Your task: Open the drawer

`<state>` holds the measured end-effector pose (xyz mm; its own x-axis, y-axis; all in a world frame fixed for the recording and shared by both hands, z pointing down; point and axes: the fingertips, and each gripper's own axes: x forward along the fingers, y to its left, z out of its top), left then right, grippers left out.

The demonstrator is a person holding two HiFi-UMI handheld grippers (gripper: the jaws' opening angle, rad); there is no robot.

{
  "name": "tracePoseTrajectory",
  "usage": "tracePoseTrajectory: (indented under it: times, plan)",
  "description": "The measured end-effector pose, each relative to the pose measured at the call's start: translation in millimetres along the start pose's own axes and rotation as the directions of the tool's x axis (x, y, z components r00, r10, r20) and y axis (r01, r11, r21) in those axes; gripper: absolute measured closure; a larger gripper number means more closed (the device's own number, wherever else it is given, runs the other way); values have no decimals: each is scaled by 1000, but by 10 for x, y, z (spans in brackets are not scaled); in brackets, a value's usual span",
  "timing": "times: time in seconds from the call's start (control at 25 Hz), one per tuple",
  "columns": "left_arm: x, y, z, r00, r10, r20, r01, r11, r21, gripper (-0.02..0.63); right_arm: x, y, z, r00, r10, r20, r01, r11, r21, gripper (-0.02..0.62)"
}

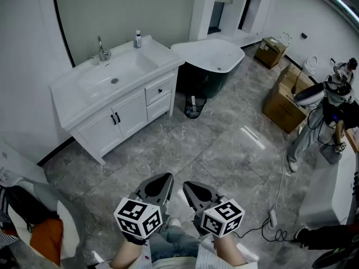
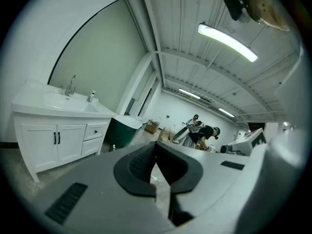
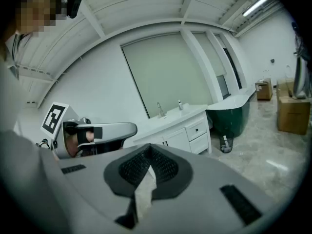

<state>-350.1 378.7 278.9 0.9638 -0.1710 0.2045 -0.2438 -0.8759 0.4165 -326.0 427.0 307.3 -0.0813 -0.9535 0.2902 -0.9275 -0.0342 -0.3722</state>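
The left hand-held gripper and the right hand-held gripper sit side by side at the bottom of the head view, above the grey marble floor. Both have their jaws closed tip to tip with nothing between them, and each gripper's own view shows its dark pads meeting at the front. Both point slightly downward, roughly toward the white vanity cabinet. The cabinet stands well apart from them, against the wall at the upper left

The cabinet top carries a sink, with a faucet behind it and a small bottle near the back right corner. The front has 2 doors with dark handles on the left. On the right, 2 drawers are stacked: the upper drawer, with a small dark knob, and the lower drawer. Both drawers are shut, flush with the cabinet front, and neither gripper is near them

Just right of the cabinet stands a dark green bathtub with a white inside, and a small bin stands on the floor in front of it. Cardboard boxes lie farther right, near a person who is bending forward. A white power strip with its cable lies on the floor to the right of the right hand-held gripper
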Motion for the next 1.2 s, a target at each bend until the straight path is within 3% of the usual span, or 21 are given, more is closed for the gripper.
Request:
tracePoseTrajectory:
  times: [0.76, 1.2]
  plan:
    - [186, -285, 185, 998, -3, 66, 0, 999, 50, 589, -165, -191, 231, 998, 23, 58, -21, 999, -32, 588]
    - [480, -197, 181, 999, 16, 42, -18, 998, 55, 589, -144, -509, 296, 997, 11, 70, -11, 1000, 0, 587]
